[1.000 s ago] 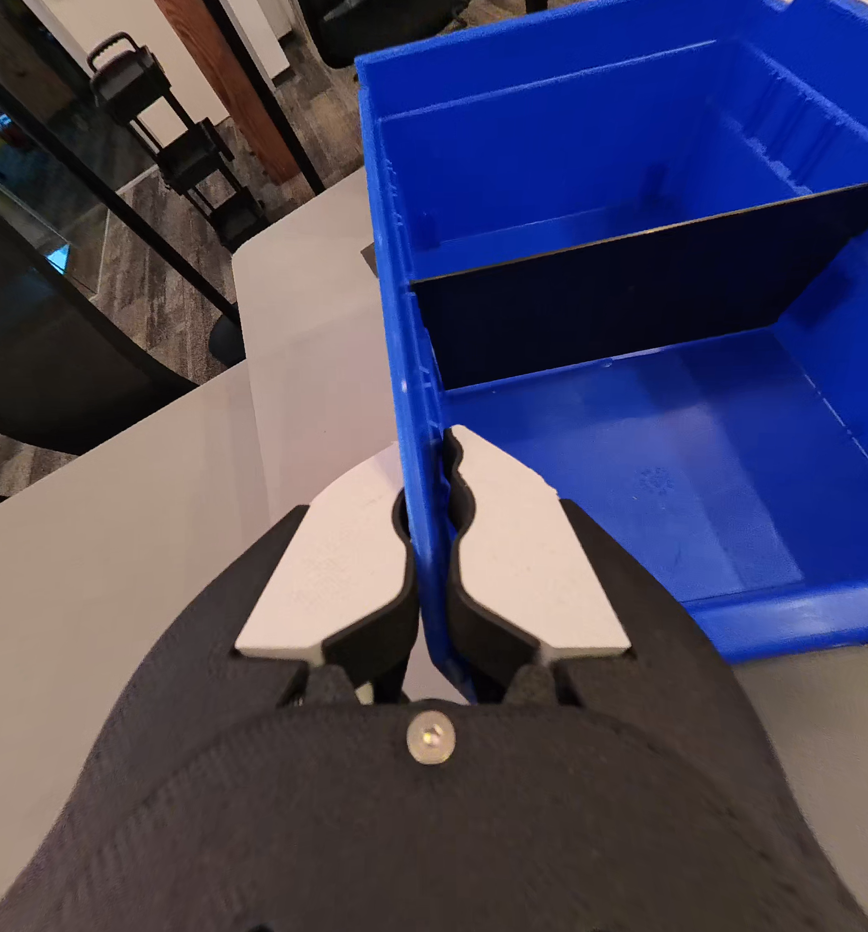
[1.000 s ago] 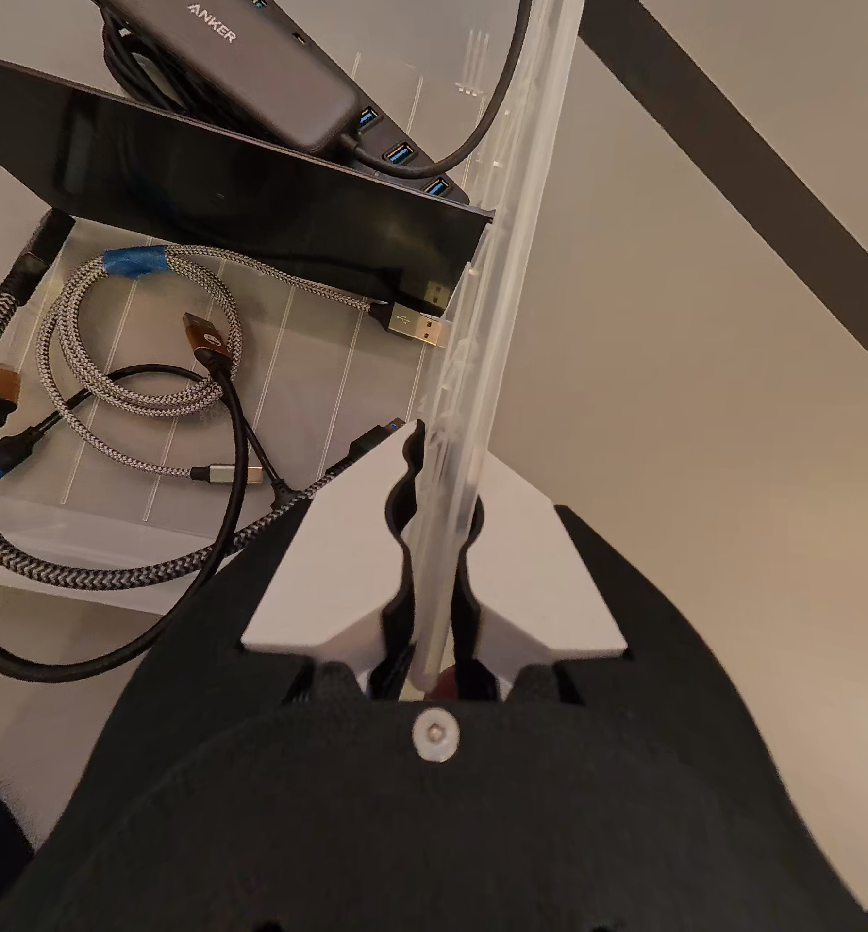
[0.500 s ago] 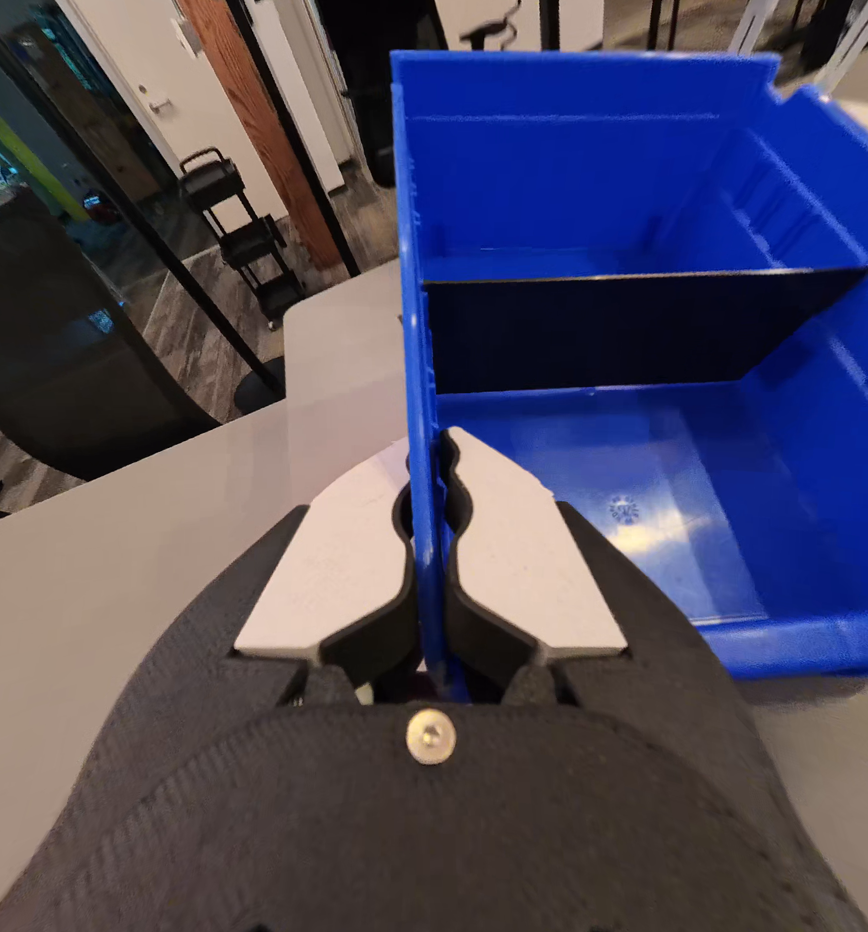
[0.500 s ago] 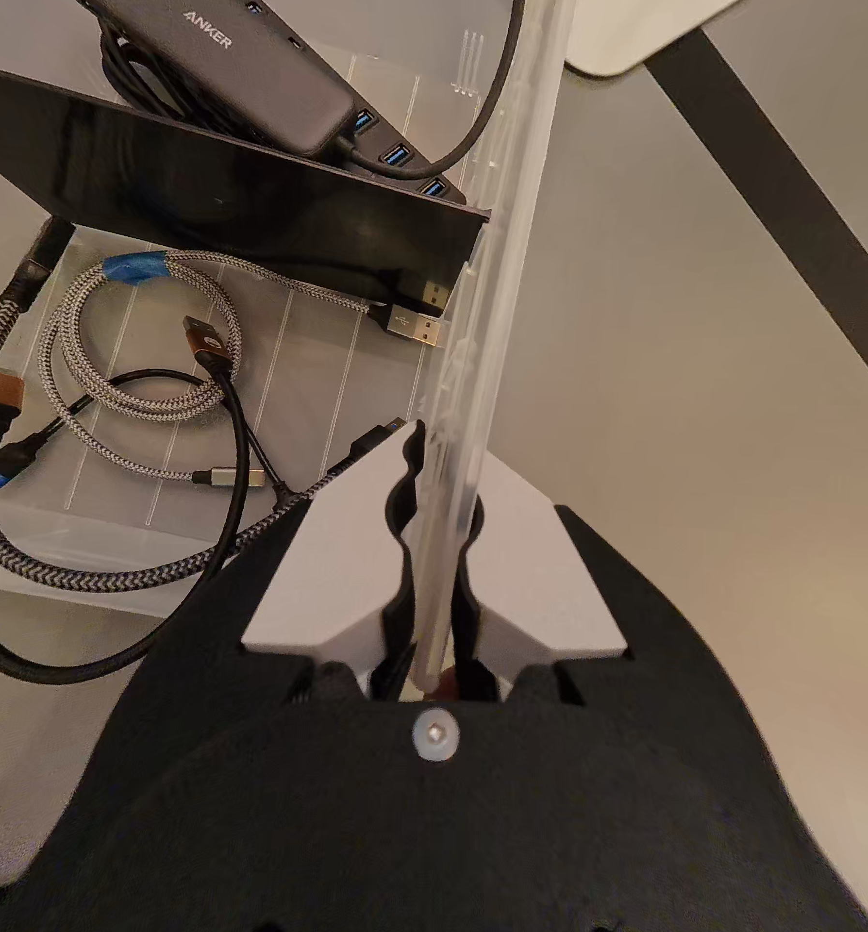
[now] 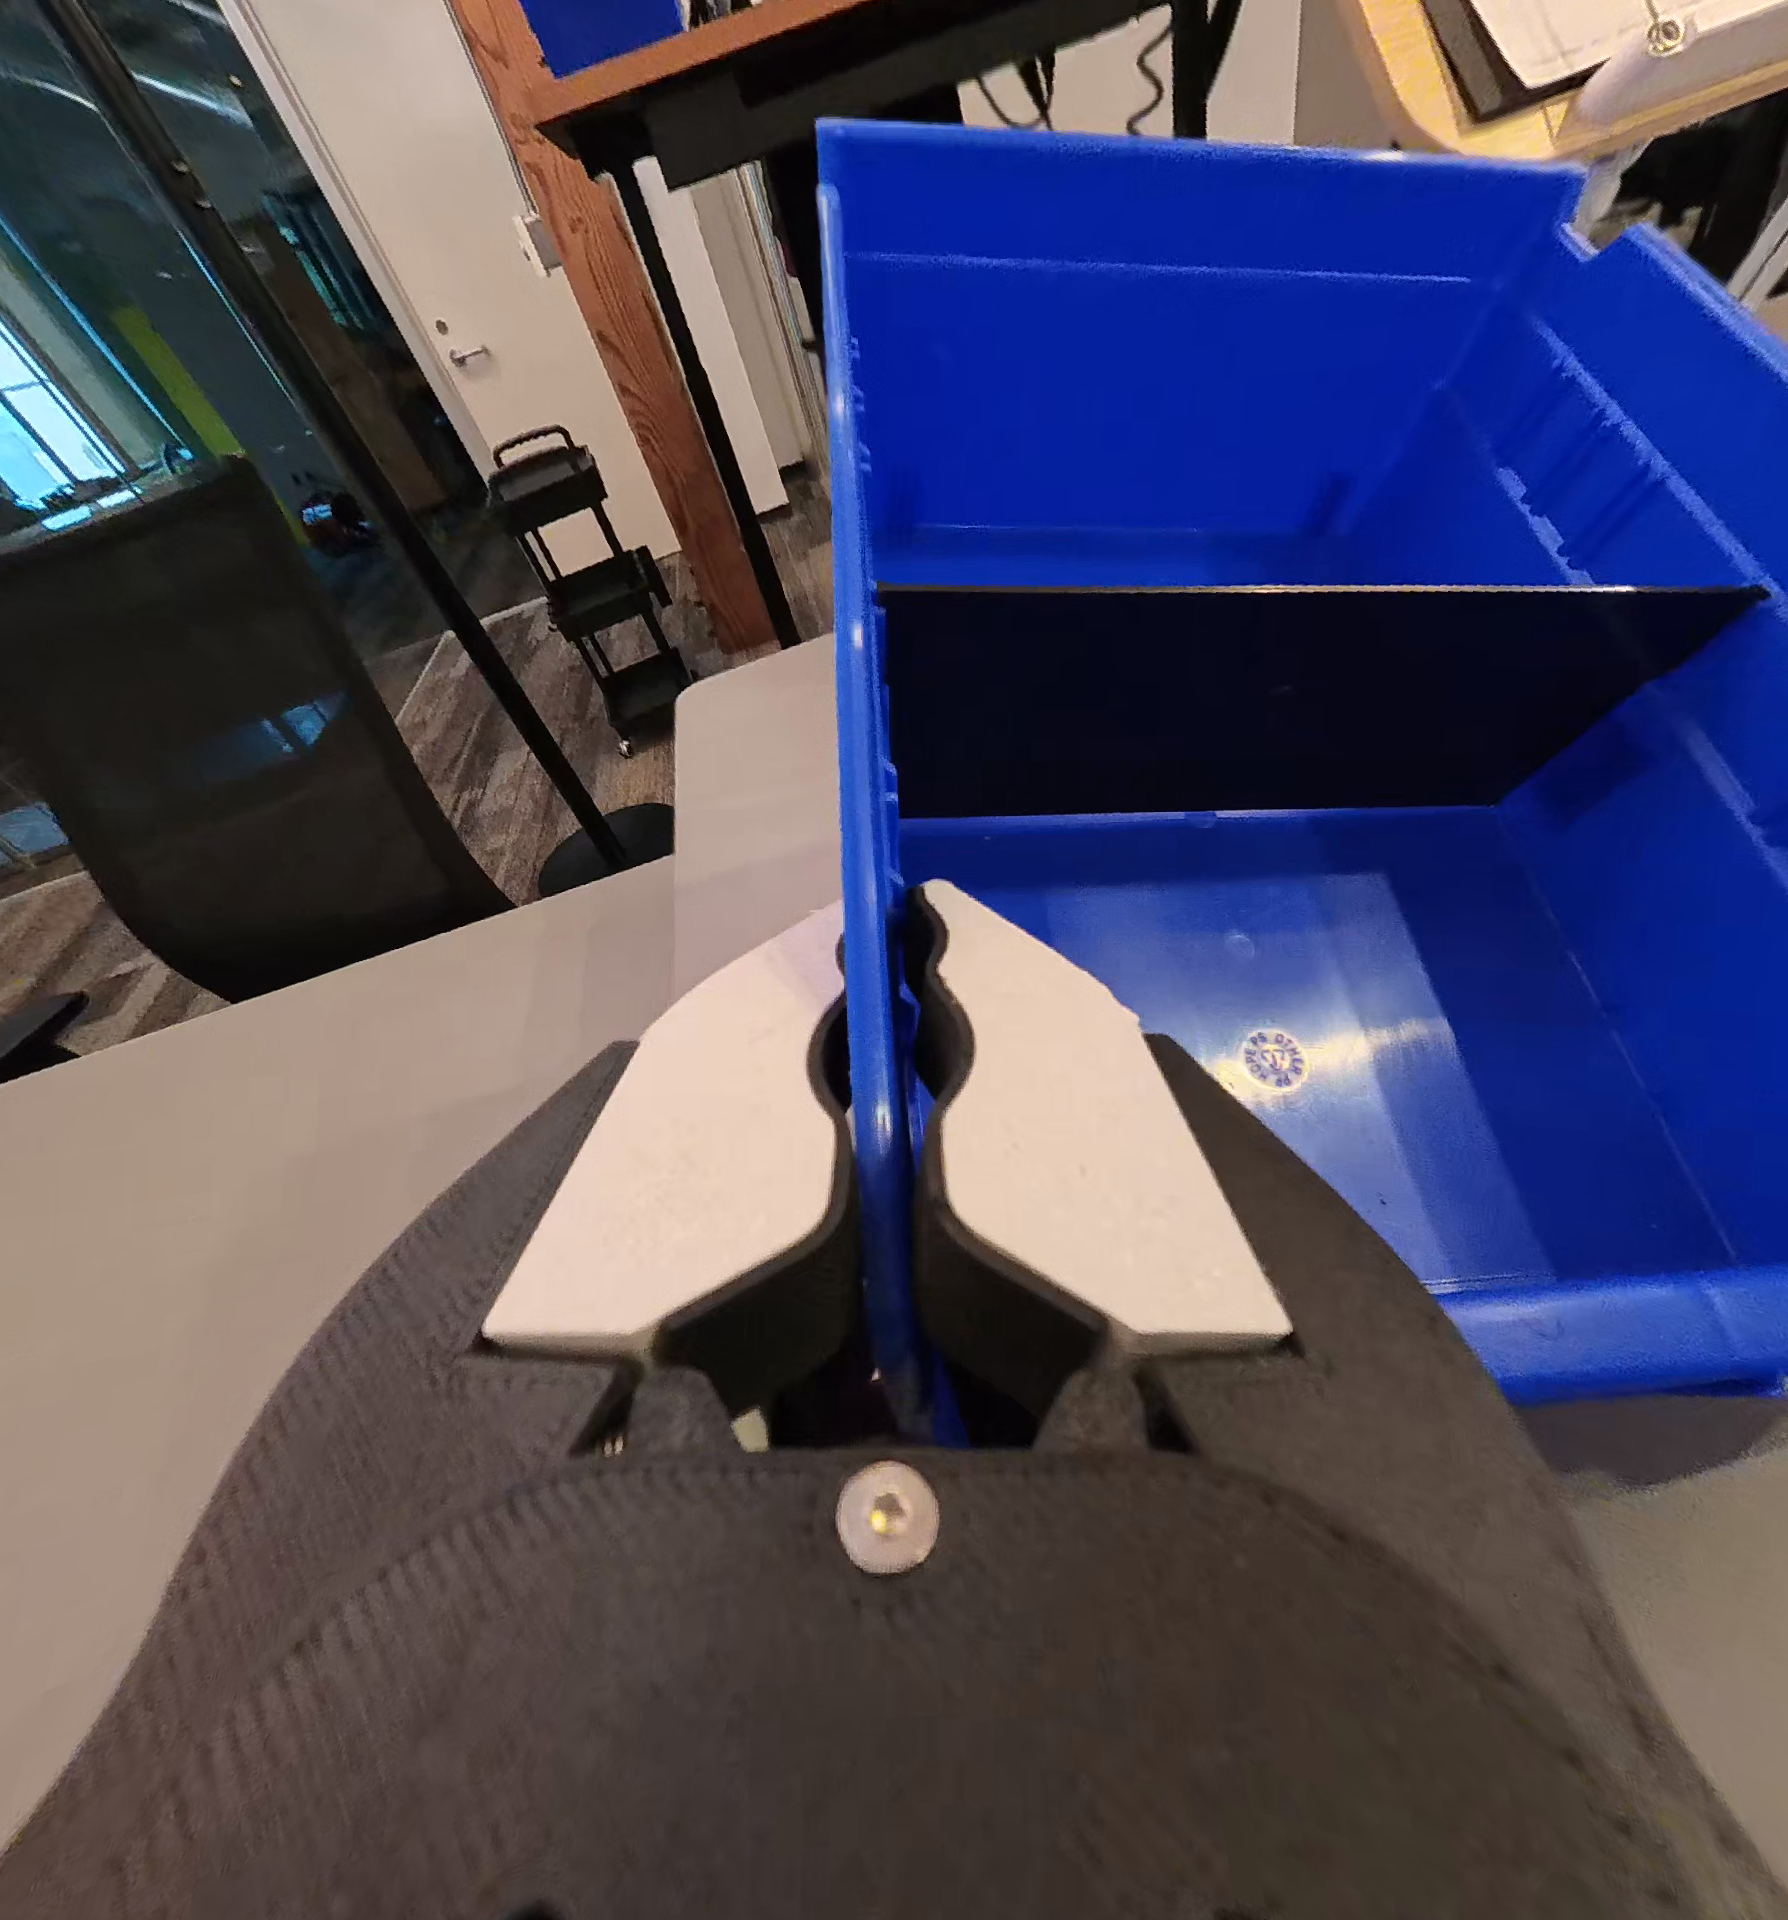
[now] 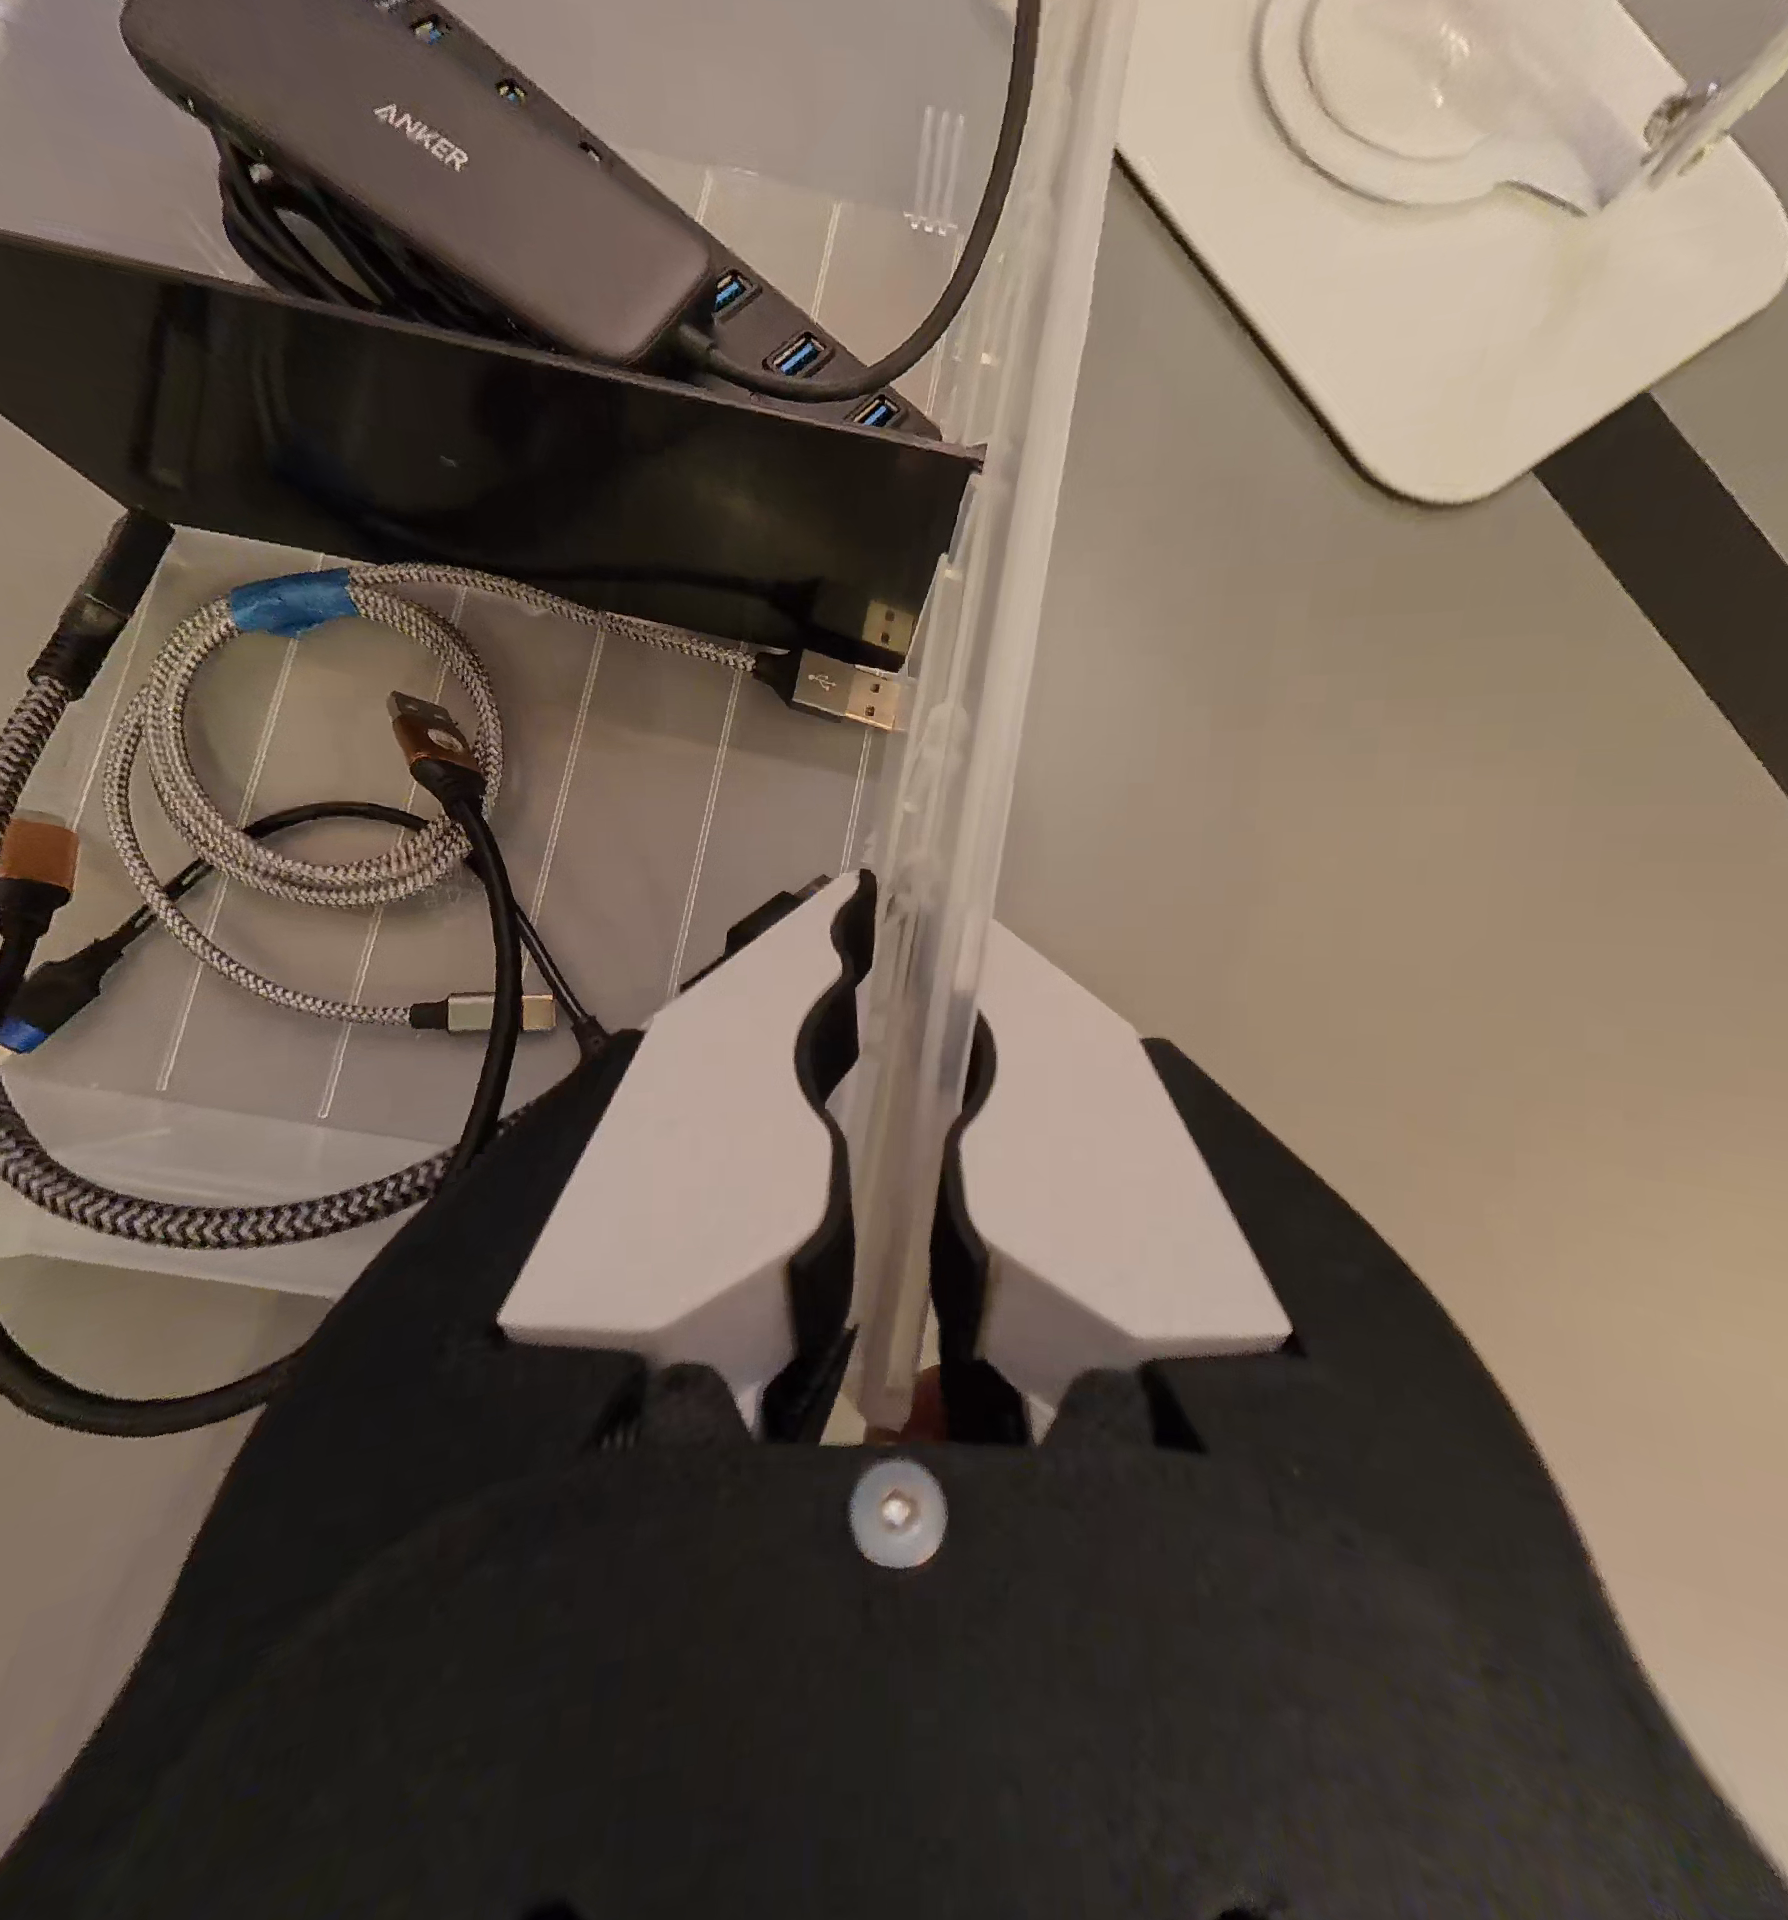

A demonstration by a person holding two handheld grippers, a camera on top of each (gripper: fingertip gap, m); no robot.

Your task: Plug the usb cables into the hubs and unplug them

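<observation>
Blue bin [image 5: 1285, 436] now squarer-on, USB plug [image 6: 854, 698] pointing rightward.

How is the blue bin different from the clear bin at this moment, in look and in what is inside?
The blue bin is opaque; the clear bin is see-through. Both of the blue bin's compartments look empty, while the clear bin holds a USB hub behind its divider and coiled cables in front. The left gripper clamps the blue bin's wall, the right gripper the clear bin's. Both have a black divider.
</observation>
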